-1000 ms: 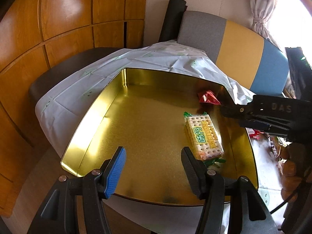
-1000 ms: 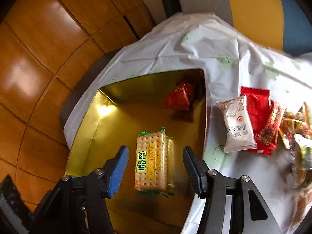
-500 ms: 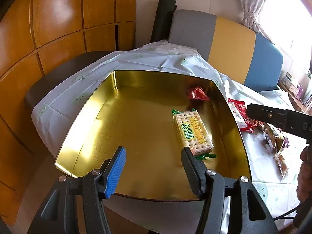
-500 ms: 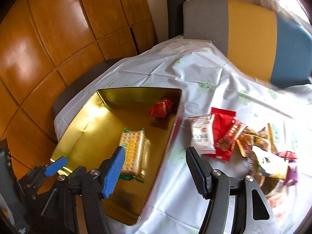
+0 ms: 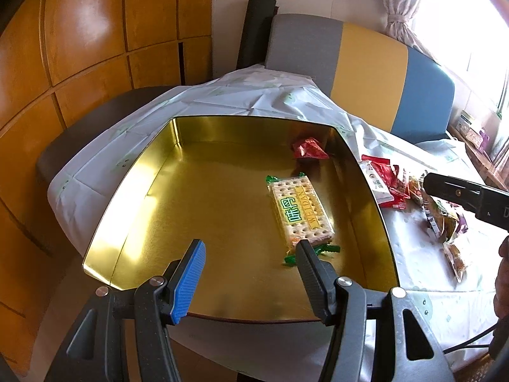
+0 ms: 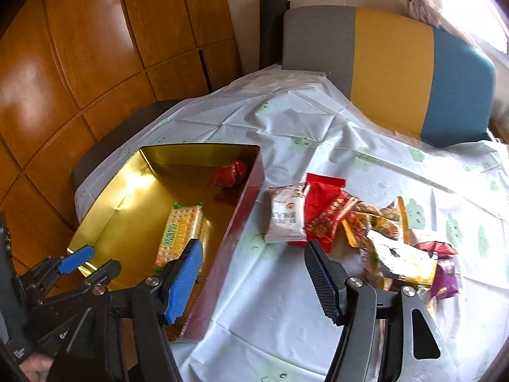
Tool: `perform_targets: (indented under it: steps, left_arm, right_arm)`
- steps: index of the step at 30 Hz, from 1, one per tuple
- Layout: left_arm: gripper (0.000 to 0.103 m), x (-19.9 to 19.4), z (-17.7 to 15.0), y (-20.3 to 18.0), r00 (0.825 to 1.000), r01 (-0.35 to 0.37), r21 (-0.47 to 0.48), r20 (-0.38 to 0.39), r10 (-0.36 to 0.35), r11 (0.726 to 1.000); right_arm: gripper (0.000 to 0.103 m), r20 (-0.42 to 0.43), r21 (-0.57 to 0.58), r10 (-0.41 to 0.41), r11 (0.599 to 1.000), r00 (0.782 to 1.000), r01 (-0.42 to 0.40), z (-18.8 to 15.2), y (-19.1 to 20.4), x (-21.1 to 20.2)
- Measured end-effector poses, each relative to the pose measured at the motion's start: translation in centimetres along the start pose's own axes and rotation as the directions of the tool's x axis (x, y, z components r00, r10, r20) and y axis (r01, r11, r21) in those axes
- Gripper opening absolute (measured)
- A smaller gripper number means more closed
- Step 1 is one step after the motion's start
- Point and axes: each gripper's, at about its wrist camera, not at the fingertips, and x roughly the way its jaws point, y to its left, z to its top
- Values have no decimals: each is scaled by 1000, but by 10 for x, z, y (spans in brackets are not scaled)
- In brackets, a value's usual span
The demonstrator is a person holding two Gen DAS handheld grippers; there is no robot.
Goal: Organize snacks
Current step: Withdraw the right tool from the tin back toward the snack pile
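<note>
A gold tin (image 5: 203, 210) sits on the left of the white tablecloth. Inside it lie a cracker pack (image 5: 300, 213) and, in the far right corner, a small red snack (image 5: 308, 149). My left gripper (image 5: 251, 254) hovers open over the tin's near edge, holding nothing. In the right wrist view the tin (image 6: 127, 203), cracker pack (image 6: 181, 232) and red snack (image 6: 230, 173) lie to the left. My right gripper (image 6: 254, 270) is over bare cloth just right of the tin. Its jaws are opening with nothing between them. A white packet (image 6: 286, 213) and a red packet (image 6: 321, 203) lie just beyond its fingertips.
A heap of mixed snack packets (image 6: 391, 248) spreads over the cloth to the right. A grey, yellow and blue chair back (image 6: 394, 60) stands behind the table, with wooden wall panels (image 6: 95, 47) on the left. The left gripper (image 6: 92, 264) shows at the lower left.
My right gripper has pulled back from above the cracker pack in the tin and swung right over the tablecloth, its jaws widening. The left gripper has hardly moved.
</note>
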Motion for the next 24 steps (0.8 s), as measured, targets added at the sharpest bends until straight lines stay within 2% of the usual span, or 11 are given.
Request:
perform_targets:
  steps: [12,24]
  left_arm:
    - [60,-3,-1,-15,1000,13,47,-5,-13,999]
    - [60,-2,1,-37,1000,22,101,-19,-21,995]
  right_arm:
    - [68,-3,24,-111,994,994,111,-9,-54,-20]
    - [72,-17,79,-254,964,967,254,-20,-134,-46]
